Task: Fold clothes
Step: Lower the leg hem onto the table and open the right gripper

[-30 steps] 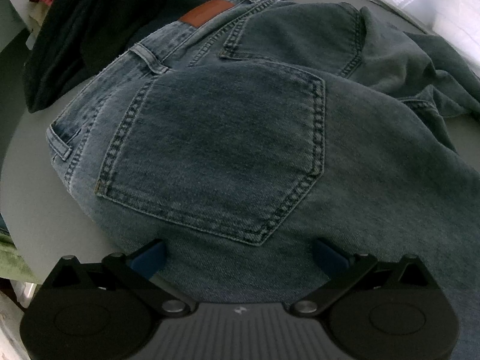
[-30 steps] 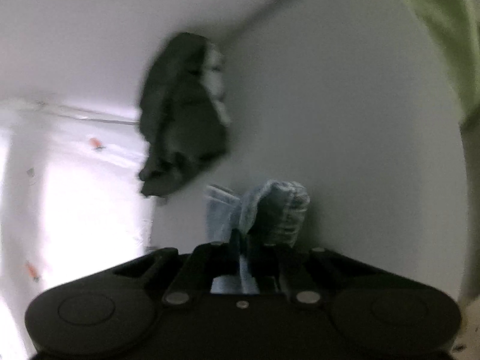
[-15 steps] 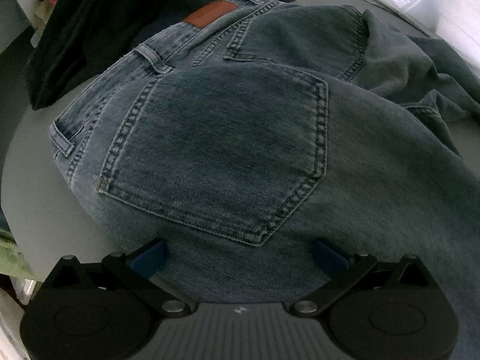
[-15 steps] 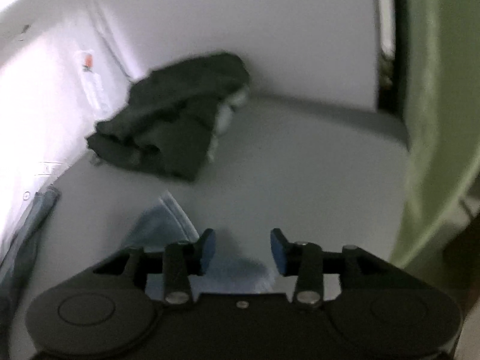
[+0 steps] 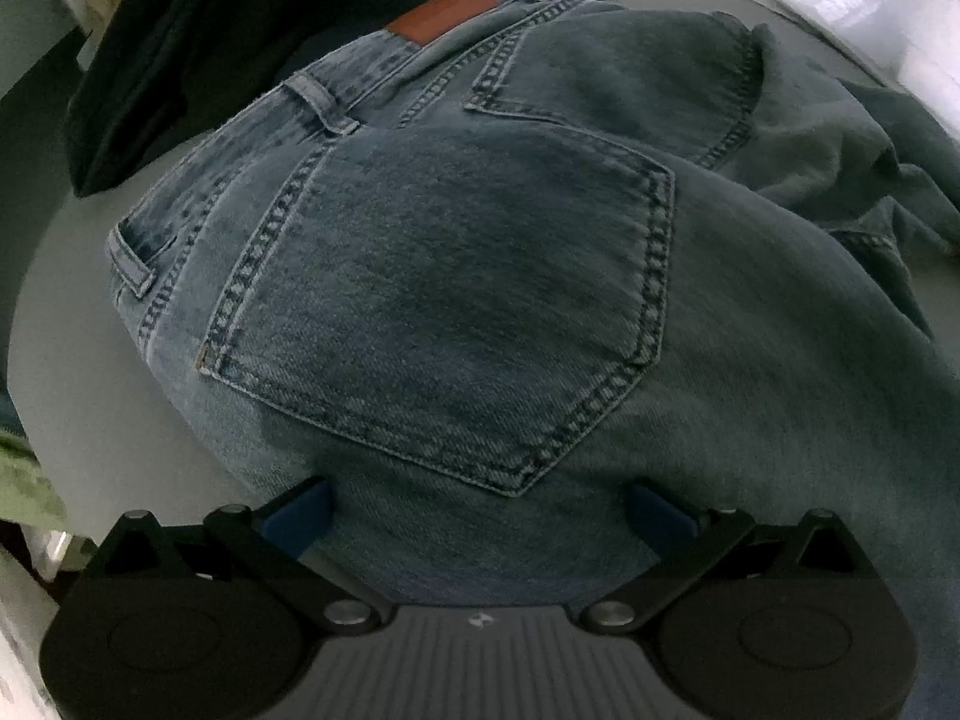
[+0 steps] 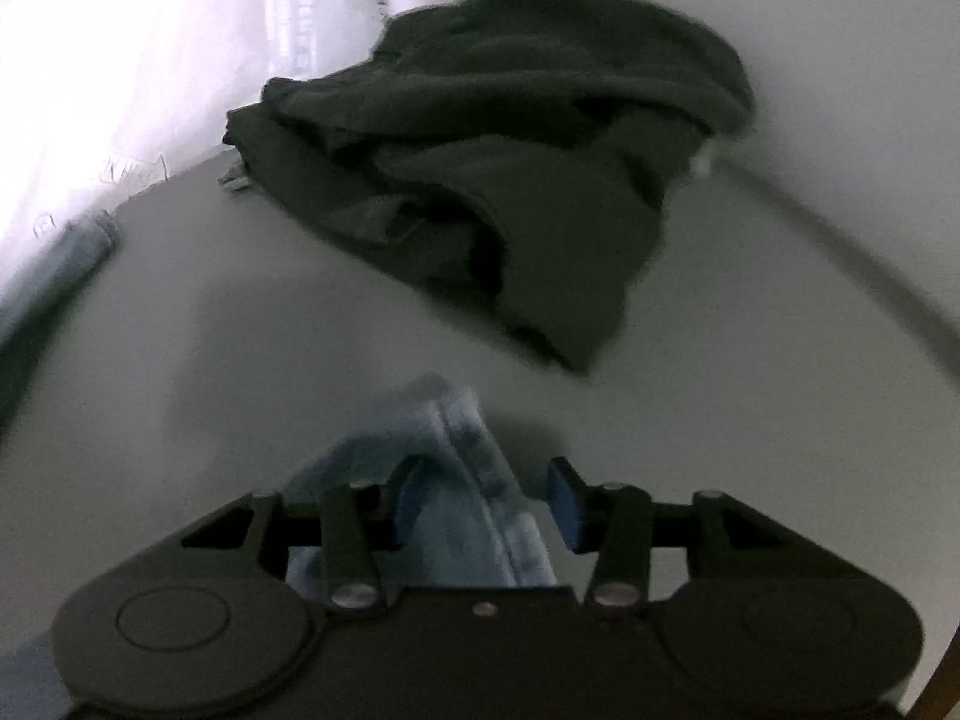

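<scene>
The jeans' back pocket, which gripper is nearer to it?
Left. The left gripper sits open just below the back pocket; the right gripper is at a denim hem, pocket unseen.

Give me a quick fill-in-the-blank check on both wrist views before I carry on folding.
1. The left tongs stand wide over a pair of blue ____.
2. The patch on the waistband is ____ in colour.
3. Beyond the right tongs, a crumpled ____ garment lies on the grey table.
4. The fabric between the right tongs is light blue ____.

Missing words: jeans; brown; dark; denim

jeans (image 5: pixel 456 300): rough denim; table (image 6: pixel 210 360): smooth, matt.
</scene>
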Tool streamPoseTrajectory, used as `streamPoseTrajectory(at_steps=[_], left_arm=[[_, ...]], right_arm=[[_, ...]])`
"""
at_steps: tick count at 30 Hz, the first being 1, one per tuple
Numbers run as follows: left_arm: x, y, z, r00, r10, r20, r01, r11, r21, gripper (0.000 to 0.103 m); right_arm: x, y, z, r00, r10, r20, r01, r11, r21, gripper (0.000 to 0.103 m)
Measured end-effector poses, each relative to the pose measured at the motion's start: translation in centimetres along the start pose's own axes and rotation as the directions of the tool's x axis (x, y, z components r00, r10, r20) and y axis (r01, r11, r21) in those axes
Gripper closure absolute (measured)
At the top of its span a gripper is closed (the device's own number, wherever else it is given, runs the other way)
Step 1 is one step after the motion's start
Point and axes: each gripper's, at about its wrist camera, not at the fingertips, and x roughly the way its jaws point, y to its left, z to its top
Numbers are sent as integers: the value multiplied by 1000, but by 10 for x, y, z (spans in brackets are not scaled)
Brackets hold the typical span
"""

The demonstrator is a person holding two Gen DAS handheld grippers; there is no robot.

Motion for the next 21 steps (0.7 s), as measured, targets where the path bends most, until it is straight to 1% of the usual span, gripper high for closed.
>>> streamPoseTrajectory(at_steps=[1, 2, 3, 4, 6, 8, 9, 11, 12, 13, 14, 15, 17, 18, 20, 21], left_arm=[[0, 0, 1, 1000, 2, 0, -2, 1000, -12, 0], [0, -1, 1, 1000, 5, -1, -5, 1000, -23, 0], [0, -2, 1, 1000, 10, 0, -10, 999, -39, 0], [0, -3, 2, 1000, 19, 2, -19, 998, -58, 0], [0, -5, 1, 999, 32, -2, -32, 997, -72, 0], [-1, -6, 1, 999, 36, -2, -36, 997, -68, 0], [0, -5, 1, 1000, 31, 0, -31, 997, -69, 0], [0, -3, 0, 1000, 26, 7, -25, 997, -67, 0], [-1, -3, -1, 1000, 25, 12, -25, 998, -64, 0], [-1, -3, -3, 1000, 26, 16, -25, 998, -65, 0], [-1, -3, -4, 999, 28, 19, -27, 997, -67, 0], [-1, -3, -5, 999, 30, 22, -29, 997, -69, 0], [-1, -4, -5, 999, 39, 18, -38, 996, -77, 0], [-1, -4, -5, 999, 44, 16, -42, 996, -79, 0], [-2, -5, -5, 999, 51, 10, -50, 996, -80, 0], [-2, -5, -6, 998, 54, 8, -53, 996, -78, 0]], right_arm=[[3, 5, 6, 1000, -4, 4, 4, 1000, -17, 85], [7, 10, 12, 1000, -7, 8, 8, 999, -33, 87], [6, 17, 18, 999, -14, 39, 16, 999, -41, 90], [5, 23, 24, 997, -20, 69, 24, 999, -49, 90], [1, 45, 29, 989, -48, 140, 69, 986, -151, 91], [-3, 66, 35, 975, -68, 212, 121, 961, -248, 90], [5, 72, 32, 974, -84, 210, 145, 946, -291, 90], [19, 84, 26, 971, -117, 209, 190, 907, -375, 80], [22, 86, 21, 971, -130, 202, 205, 887, -414, 68], [18, 85, 16, 969, -127, 212, 209, 879, -428, 60], [14, 84, 10, 967, -124, 222, 214, 871, -442, 57], [7, 79, 4, 966, -120, 228, 209, 881, -424, 51], [-9, 67, -8, 967, -110, 232, 195, 902, -385, 49], [-14, 65, -13, 965, -112, 237, 198, 905, -378, 49], [-18, 58, -30, 955, -145, 258, 240, 889, -390, 41], [-16, 55, -37, 954, -165, 252, 256, 884, -392, 34]])
